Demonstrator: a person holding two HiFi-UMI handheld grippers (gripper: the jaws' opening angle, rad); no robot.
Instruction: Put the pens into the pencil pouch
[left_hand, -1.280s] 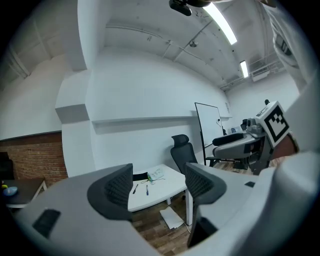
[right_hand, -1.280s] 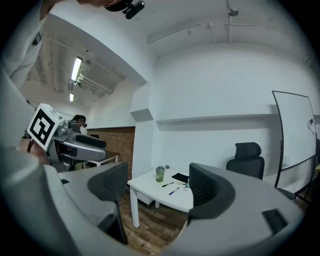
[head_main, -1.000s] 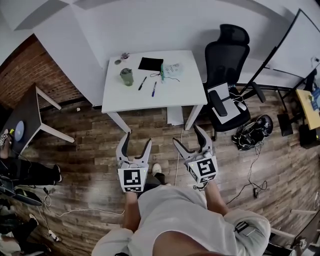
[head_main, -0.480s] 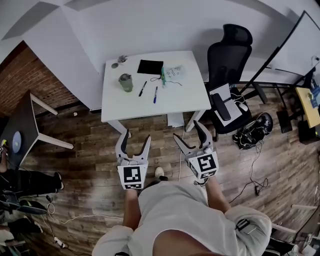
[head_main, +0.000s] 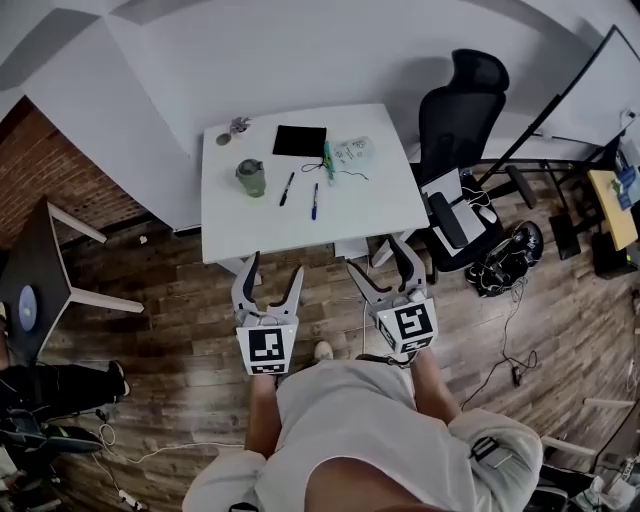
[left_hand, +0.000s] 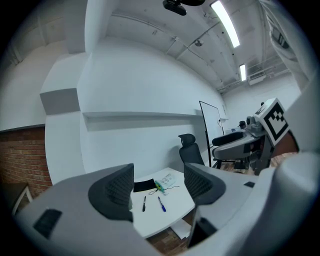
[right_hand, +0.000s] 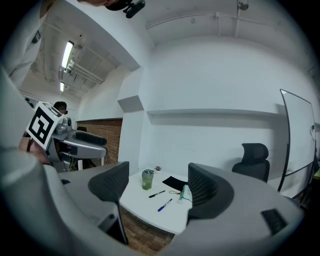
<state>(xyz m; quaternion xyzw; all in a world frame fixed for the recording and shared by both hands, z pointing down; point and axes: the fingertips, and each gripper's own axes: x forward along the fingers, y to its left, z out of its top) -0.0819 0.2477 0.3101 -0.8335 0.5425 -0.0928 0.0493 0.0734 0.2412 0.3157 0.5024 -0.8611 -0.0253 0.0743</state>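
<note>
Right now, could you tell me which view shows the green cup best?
The right gripper view: the green cup stands unobstructed and side-on between the open claws. The head view shows it small, from above. The left gripper view doesn't show it.

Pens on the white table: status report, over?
Left gripper, right gripper open, empty, short of white table. Black pen, blue pen outside flat black pouch. Nothing in the way.

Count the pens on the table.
2, both on the table: the black pen, and the blue pen just right of it. The green item by the pouch may be another.
</note>
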